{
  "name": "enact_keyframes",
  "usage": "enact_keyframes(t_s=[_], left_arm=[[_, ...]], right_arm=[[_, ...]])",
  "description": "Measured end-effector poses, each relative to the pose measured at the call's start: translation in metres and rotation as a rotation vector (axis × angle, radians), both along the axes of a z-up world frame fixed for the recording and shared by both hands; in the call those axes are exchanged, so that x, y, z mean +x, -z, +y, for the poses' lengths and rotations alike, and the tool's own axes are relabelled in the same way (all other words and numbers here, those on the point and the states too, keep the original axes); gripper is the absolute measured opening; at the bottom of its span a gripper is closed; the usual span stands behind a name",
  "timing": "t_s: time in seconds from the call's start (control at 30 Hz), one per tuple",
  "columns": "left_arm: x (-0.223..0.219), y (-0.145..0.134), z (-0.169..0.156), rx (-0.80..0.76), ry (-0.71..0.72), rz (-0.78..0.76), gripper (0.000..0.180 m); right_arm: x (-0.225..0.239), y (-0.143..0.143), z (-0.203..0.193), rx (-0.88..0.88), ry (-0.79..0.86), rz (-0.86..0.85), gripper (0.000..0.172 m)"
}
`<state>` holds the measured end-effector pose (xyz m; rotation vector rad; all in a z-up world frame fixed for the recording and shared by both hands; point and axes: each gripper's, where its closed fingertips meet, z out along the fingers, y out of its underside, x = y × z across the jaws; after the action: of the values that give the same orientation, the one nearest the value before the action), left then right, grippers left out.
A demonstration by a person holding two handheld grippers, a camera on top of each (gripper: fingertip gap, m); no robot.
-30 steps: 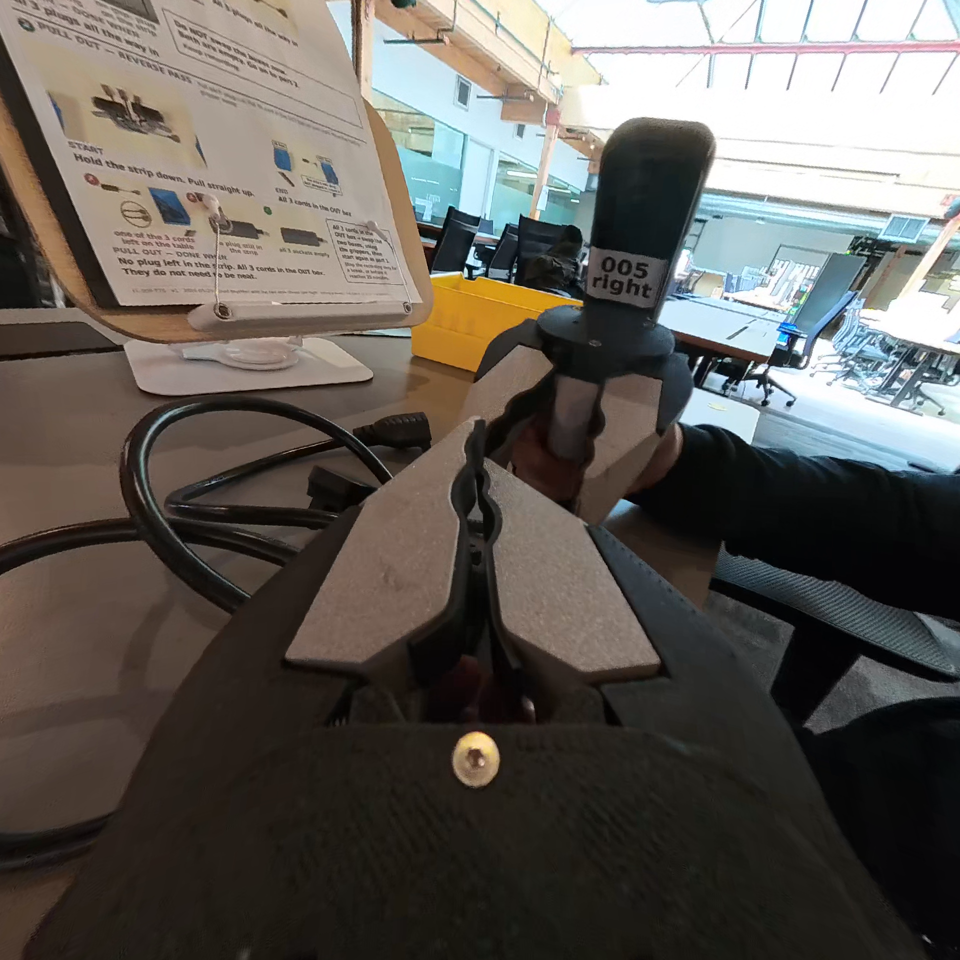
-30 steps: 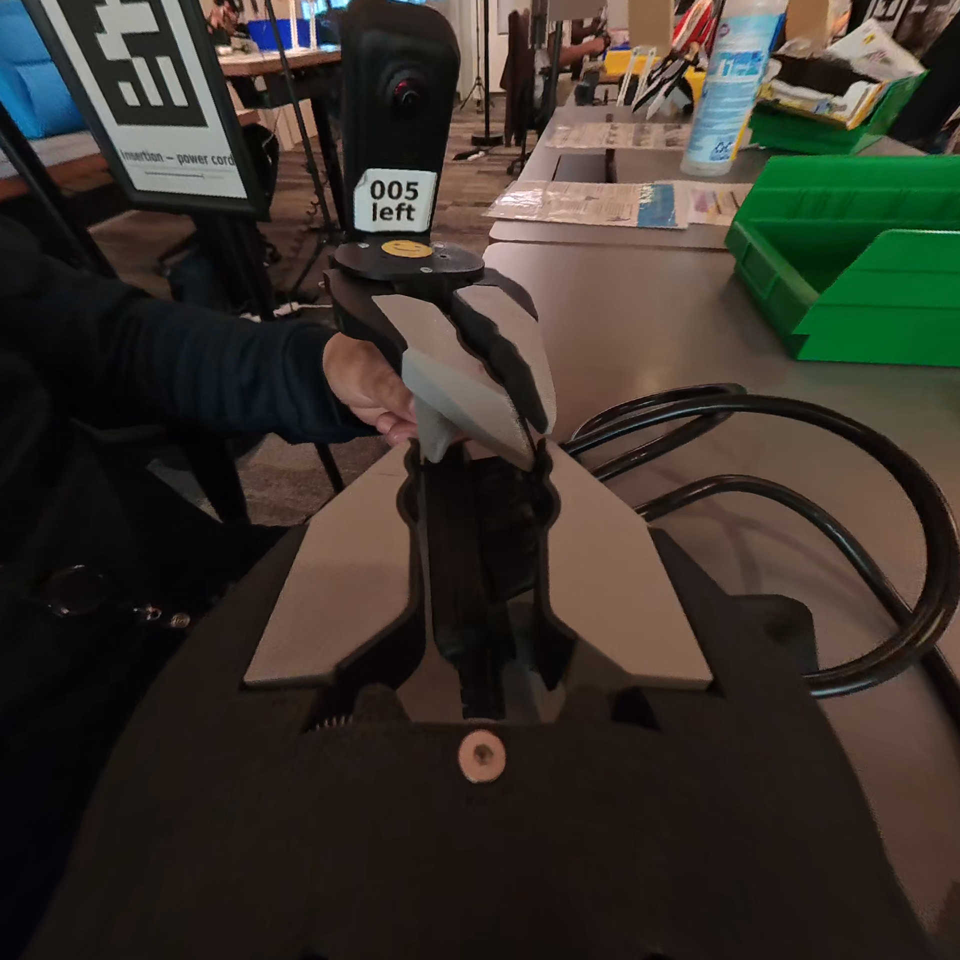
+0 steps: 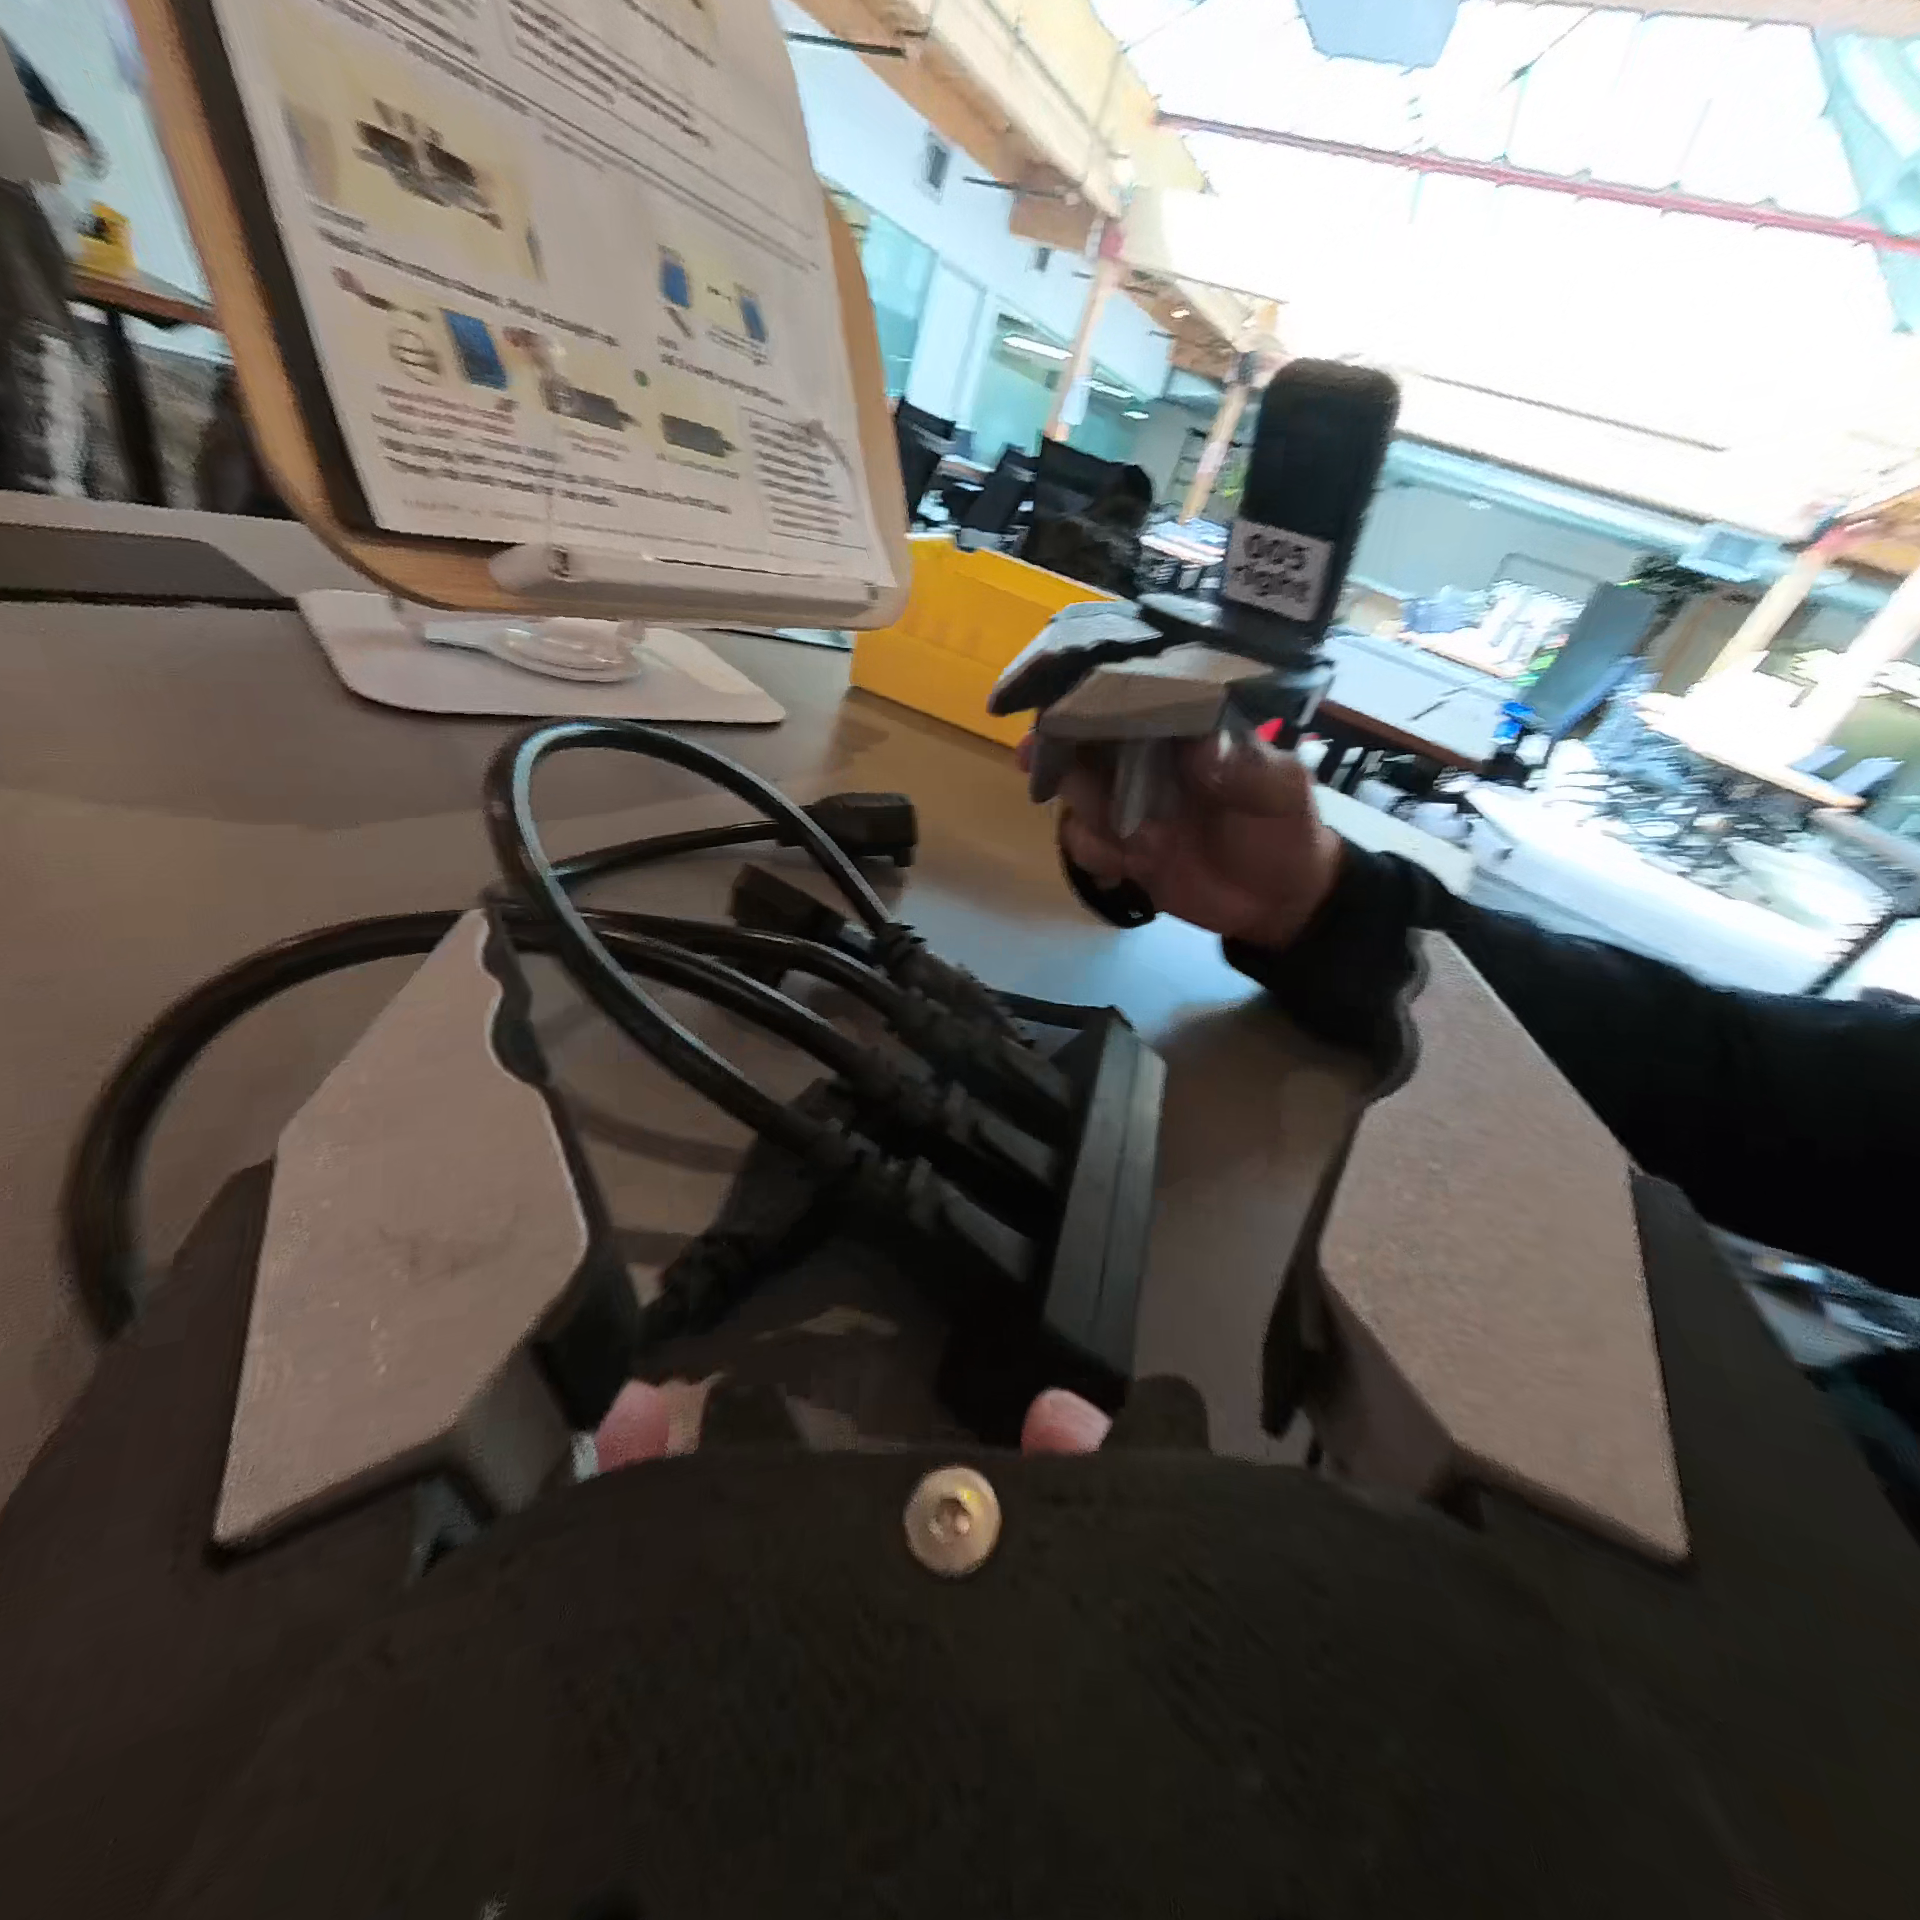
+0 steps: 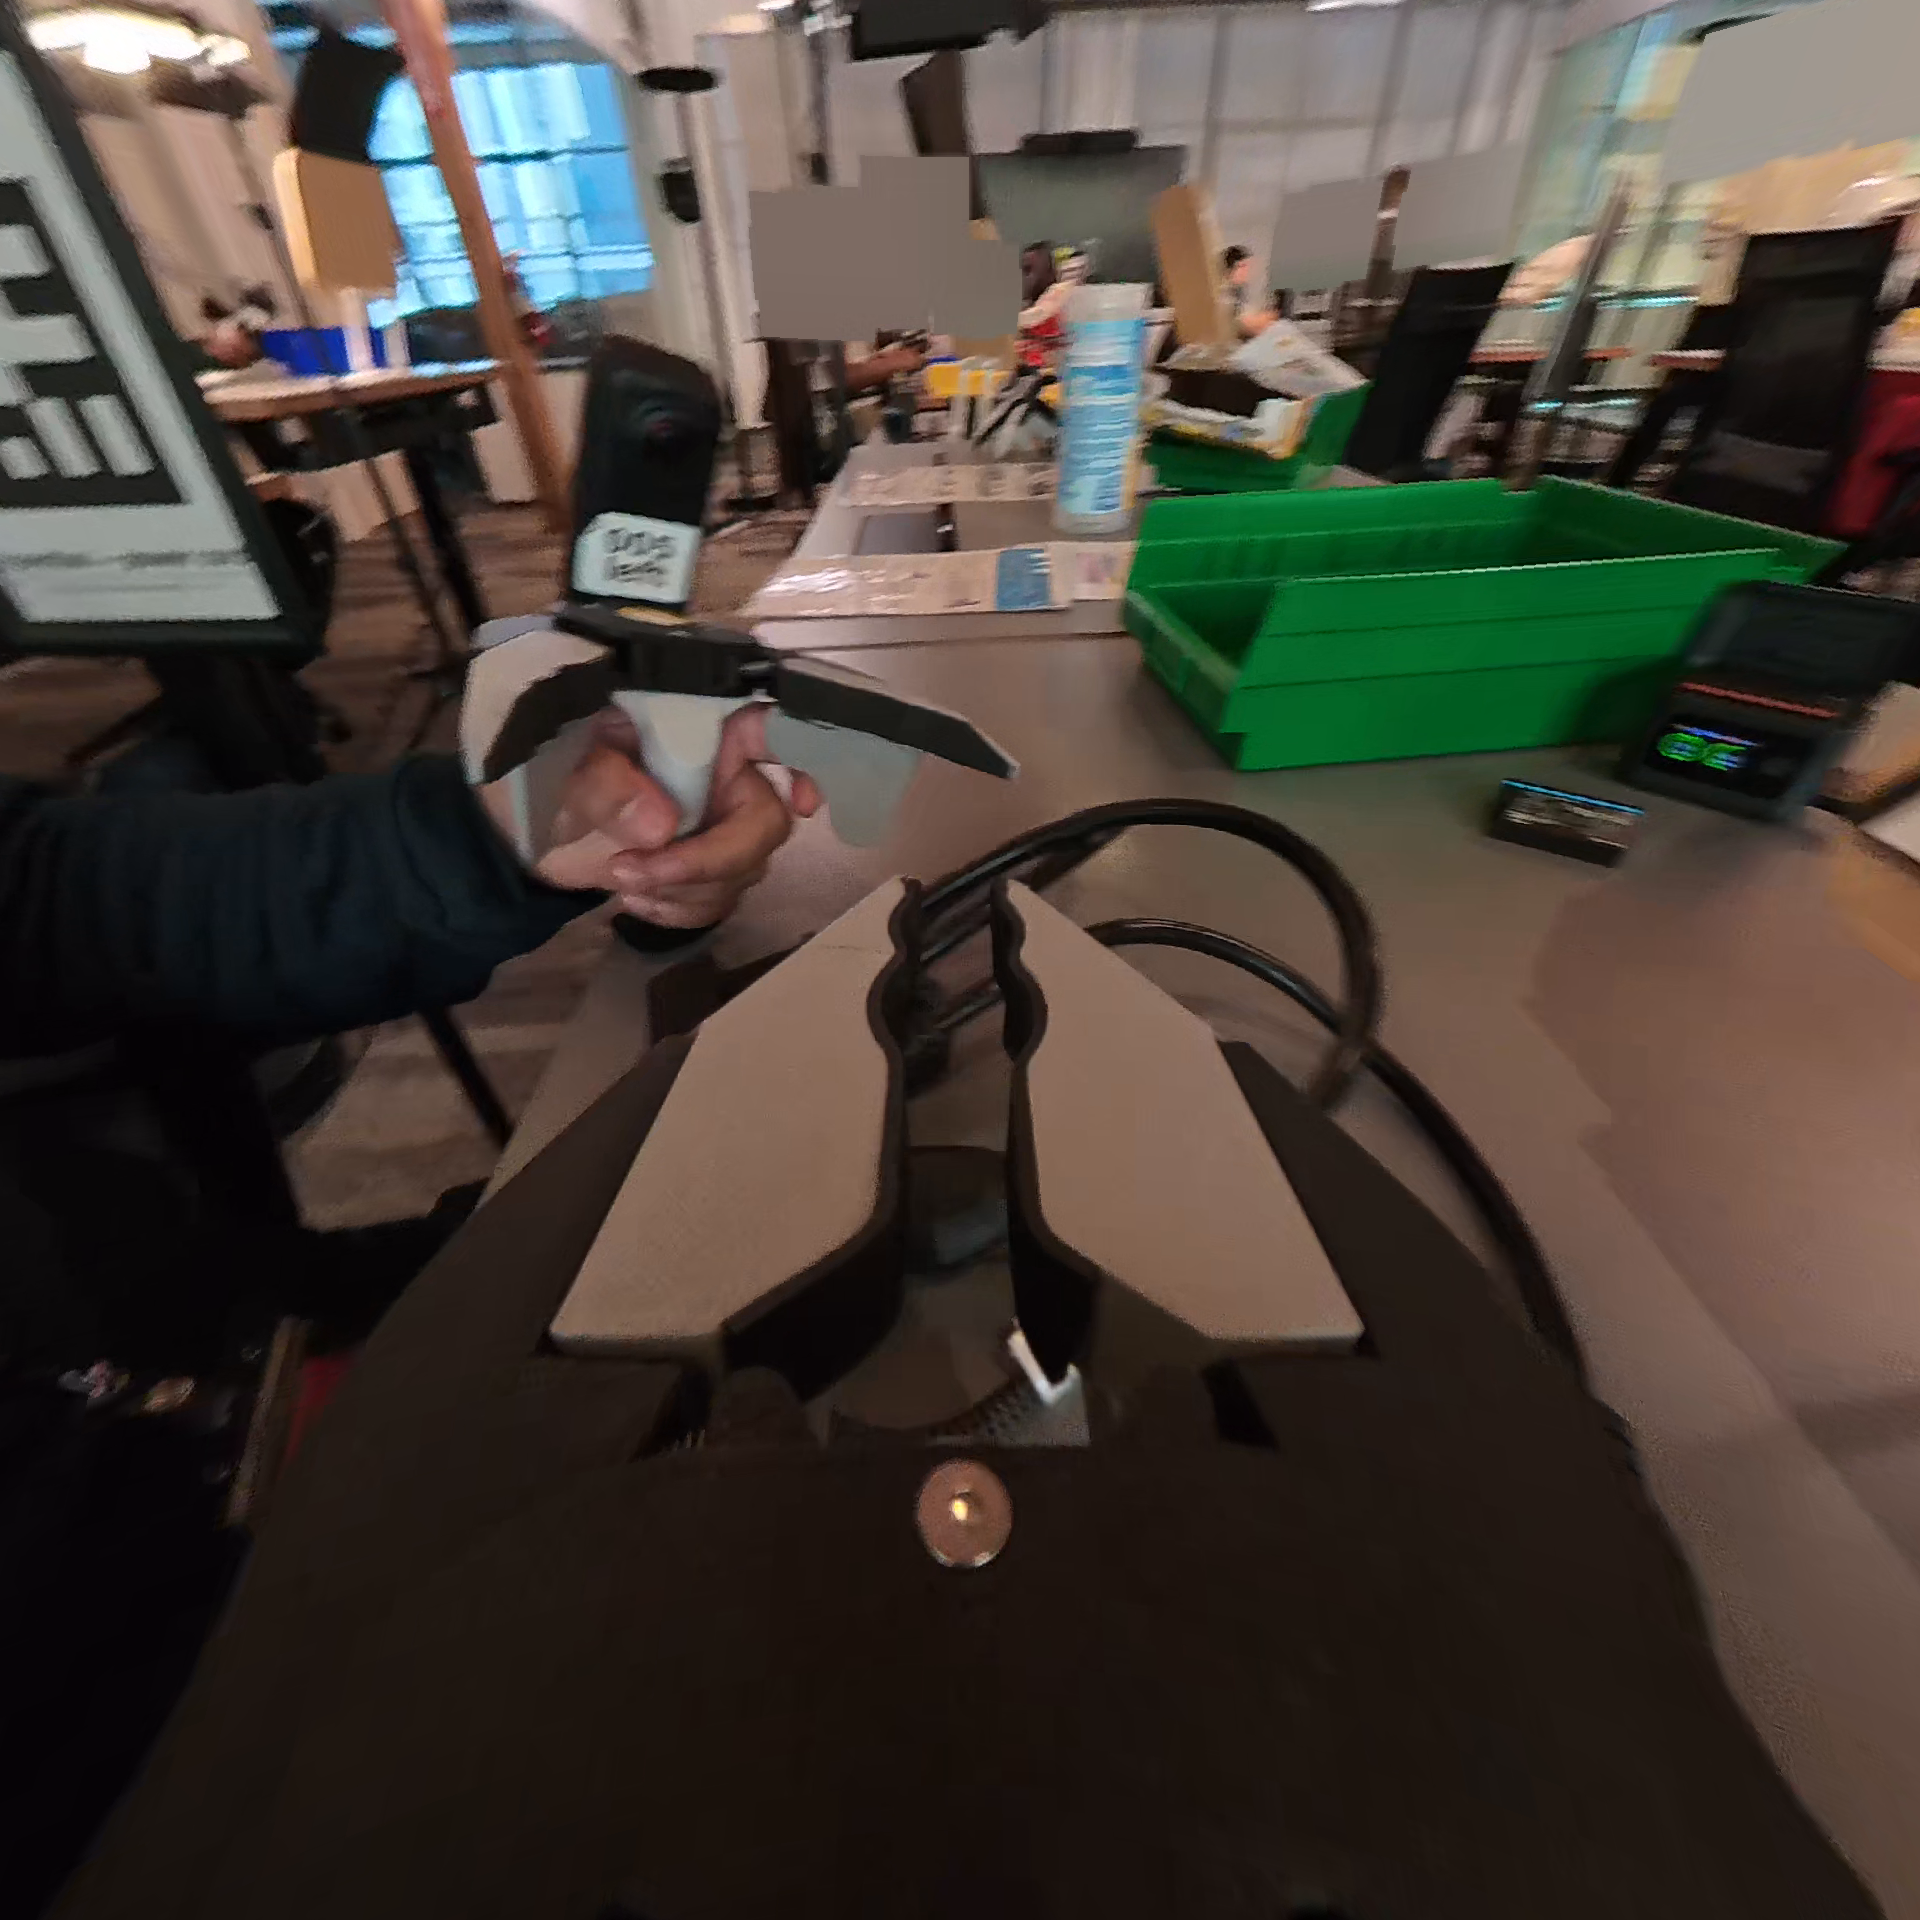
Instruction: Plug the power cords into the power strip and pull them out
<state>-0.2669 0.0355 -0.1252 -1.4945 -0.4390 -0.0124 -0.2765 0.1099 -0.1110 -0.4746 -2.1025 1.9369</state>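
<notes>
Table (image 3: 208, 831): grey-brown surface filling the middle band of both wrist views
Green bin (image 4: 1455, 623): right of centre in the right wrist view, standing on the table
Document stand (image 3: 540, 312): upper left of the left wrist view, carrying a printed sheet; a yellow bin (image 3: 956, 644) lies just to its right
Left hand-held gripper (image 3: 945, 997): fingers spread wide apart, holding nothing; the power strip lies on the table beyond them, seen through the gap
Right hand-held gripper (image 4: 951, 925): fingers nearly together with a narrow slit between the tips; nothing gripped, cords visible beyond the slit
Power strip (image 3: 1101, 1195): black, centre of the left wrist view, on the table
Power cords (image 3: 727, 987): black; three plugs seated side by side in the strip, cables looping away to upper left
</notes>
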Motion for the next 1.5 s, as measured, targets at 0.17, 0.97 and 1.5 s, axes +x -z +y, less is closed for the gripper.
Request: enact_keyframes(t_s=[0.17, 0.97, 1.5], left_arm=[[-0.011, 0.009, -0.014, -0.101, -0.069, 0.039, 0.140], [-0.024, 0.016, -0.030, -0.211, -0.209, 0.143, 0.106], [-0.014, 0.020, -0.014, -0.301, -0.198, 0.301, 0.074]], right_arm=[[-0.028, -0.001, 0.032, -0.071, 0.173, -0.066, 0.007], [-0.047, 0.027, 0.040, 0.031, 0.291, -0.130, 0.007], [-0.048, 0.048, 0.035, 0.157, 0.311, -0.129, 0.007]])
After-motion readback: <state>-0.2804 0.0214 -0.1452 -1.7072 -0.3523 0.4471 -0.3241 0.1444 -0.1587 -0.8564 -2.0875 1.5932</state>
